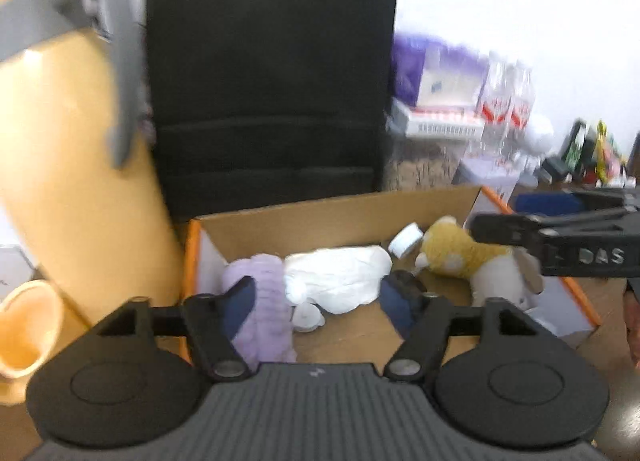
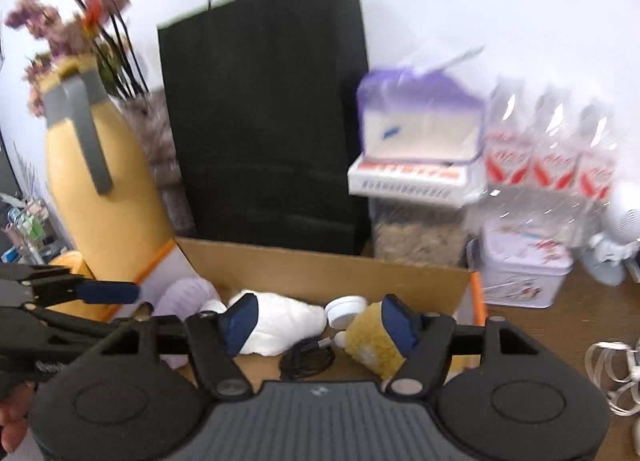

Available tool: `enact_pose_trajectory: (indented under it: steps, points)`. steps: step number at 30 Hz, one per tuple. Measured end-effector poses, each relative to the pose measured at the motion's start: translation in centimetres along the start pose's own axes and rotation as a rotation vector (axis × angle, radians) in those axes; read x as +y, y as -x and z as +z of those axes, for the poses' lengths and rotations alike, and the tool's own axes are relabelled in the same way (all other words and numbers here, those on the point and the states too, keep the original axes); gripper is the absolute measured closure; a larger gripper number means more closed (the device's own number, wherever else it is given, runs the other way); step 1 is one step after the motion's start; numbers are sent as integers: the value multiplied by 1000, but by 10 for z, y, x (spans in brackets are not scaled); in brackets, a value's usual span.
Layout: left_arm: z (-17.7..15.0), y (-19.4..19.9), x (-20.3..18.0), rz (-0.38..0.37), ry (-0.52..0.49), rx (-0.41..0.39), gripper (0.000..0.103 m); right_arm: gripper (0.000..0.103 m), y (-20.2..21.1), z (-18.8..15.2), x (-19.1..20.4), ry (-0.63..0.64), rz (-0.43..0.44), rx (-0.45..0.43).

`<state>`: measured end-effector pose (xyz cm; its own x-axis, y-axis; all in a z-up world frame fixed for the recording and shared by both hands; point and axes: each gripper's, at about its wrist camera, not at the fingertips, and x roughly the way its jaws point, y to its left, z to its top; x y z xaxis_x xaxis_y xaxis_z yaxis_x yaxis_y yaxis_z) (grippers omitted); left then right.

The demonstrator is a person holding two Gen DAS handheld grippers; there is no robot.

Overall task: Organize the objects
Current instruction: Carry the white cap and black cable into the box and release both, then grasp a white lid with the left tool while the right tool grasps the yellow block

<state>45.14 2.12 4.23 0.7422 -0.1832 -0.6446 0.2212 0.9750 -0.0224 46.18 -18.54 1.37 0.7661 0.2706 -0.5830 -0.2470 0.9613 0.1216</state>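
Hovering over the cardboard box point(image 2: 328, 267) mid-frame, both empty: left gripper point(image 1: 320, 303) and right gripper point(image 2: 320, 327) are spread wide. Toys already sit inside, like the yellow plush point(image 1: 456, 251) at right. Next probably needs picking whatever's left outside.

Raised letters reading "DAS" stand on the right gripper point(image 1: 476, 231) body at the scene's right. Labels on the far bottles point(image 2: 552, 165) seem too blurred to read.
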Motion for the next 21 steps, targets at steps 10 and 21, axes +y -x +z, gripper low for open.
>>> enact_pose_trajectory:
  steps: [10,21]
  points:
    - [-132,161,-51,82,-80,-221,0,20,152,-109,24,89,-74,-100]
    - [-270,269,-95,19,0,-146,0,13,290,-276,57,-55,83,-42]
